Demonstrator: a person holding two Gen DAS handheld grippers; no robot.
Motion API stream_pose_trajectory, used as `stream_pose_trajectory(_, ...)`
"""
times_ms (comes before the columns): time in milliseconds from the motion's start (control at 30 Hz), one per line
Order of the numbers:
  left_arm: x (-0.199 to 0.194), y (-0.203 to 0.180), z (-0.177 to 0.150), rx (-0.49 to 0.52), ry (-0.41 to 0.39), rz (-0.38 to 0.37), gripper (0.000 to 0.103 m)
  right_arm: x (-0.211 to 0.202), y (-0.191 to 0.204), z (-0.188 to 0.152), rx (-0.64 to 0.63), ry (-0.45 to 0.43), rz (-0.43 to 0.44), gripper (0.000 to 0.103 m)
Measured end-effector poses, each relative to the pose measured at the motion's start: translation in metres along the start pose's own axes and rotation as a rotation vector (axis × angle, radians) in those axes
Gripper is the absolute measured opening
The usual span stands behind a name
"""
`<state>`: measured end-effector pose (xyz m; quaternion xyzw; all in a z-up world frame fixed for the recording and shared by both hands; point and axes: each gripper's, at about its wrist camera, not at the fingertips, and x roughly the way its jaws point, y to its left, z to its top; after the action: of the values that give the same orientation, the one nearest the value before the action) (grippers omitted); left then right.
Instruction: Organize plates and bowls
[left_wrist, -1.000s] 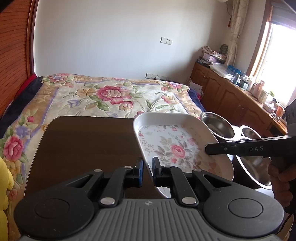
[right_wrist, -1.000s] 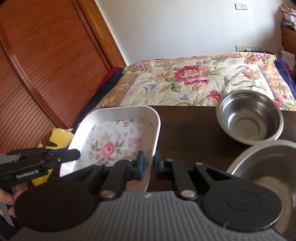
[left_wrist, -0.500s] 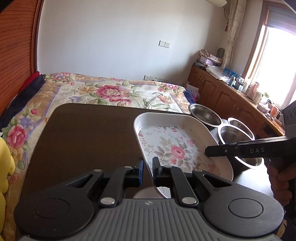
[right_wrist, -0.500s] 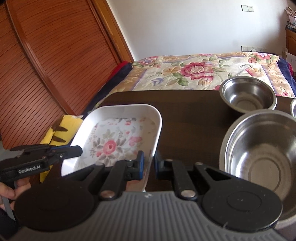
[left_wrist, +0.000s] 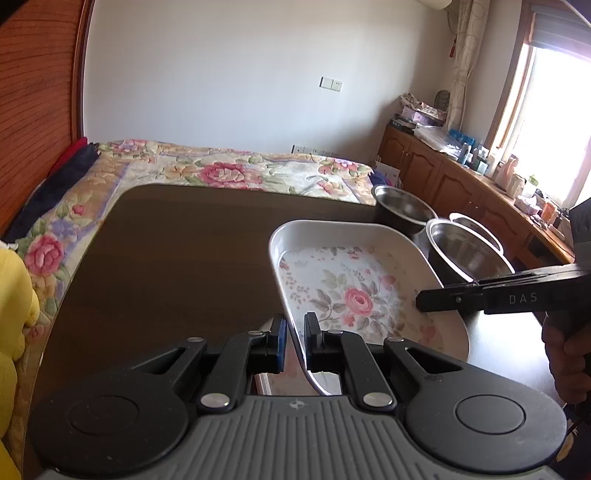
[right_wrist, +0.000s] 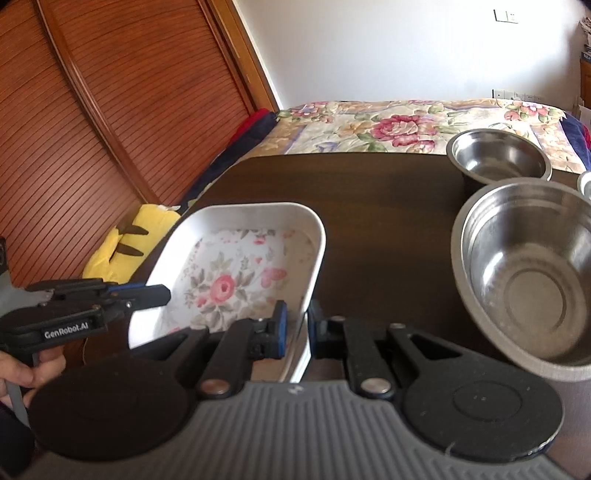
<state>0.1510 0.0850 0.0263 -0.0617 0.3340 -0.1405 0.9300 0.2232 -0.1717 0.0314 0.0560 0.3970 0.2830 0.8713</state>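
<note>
Floral plate (left_wrist: 354, 291) | clamped at its rims by left hand-held gripper (left_wrist: 294, 345) and right hand-held gripper (right_wrist: 295, 334), above bench (left_wrist: 177, 258) | steel bowls (right_wrist: 532, 273) unstacked; sorting barely begun

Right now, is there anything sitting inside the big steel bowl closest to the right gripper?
No, the big steel bowl shows only its bare, shiny bottom in the right wrist view.

Left and far half of the worktop (left_wrist: 177, 258) is bare, open lane for my tools. Right side blocked: big steel bowl (right_wrist: 532, 280), small steel bowl (right_wrist: 498, 155) behind it (nearly touching), a third rim (left_wrist: 476, 229) beyond. Floral tray (right_wrist: 243, 273) fills the near middle, tilted. Bed (left_wrist: 236, 173) borders the far edge.
</note>
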Motion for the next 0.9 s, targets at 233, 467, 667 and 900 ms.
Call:
stream_pose_trajectory(233, -0.008, 0.001, -0.017, -0.019, 0.016, -0.012, 0.010, -0.004, 0.004, -0.010, -0.024, 0.010, 0.012, 0.014)
stream_pose_trajectory(467, -0.012, 0.004, -0.026, -0.043, 0.026, -0.014, 0.010, -0.005, 0.010, -0.020, -0.057, 0.025, 0.019, 0.014)
stream_pose_trajectory(667, -0.012, 0.004, -0.029, -0.040, 0.028, -0.011, 0.010, -0.002, 0.011, -0.020, -0.066, 0.036, 0.016, 0.014)
stream_pose_trajectory(900, -0.006, 0.002, -0.029, -0.033, 0.036, 0.007, 0.010, 0.000, 0.014, -0.024, -0.076, 0.035, 0.005, 0.014)
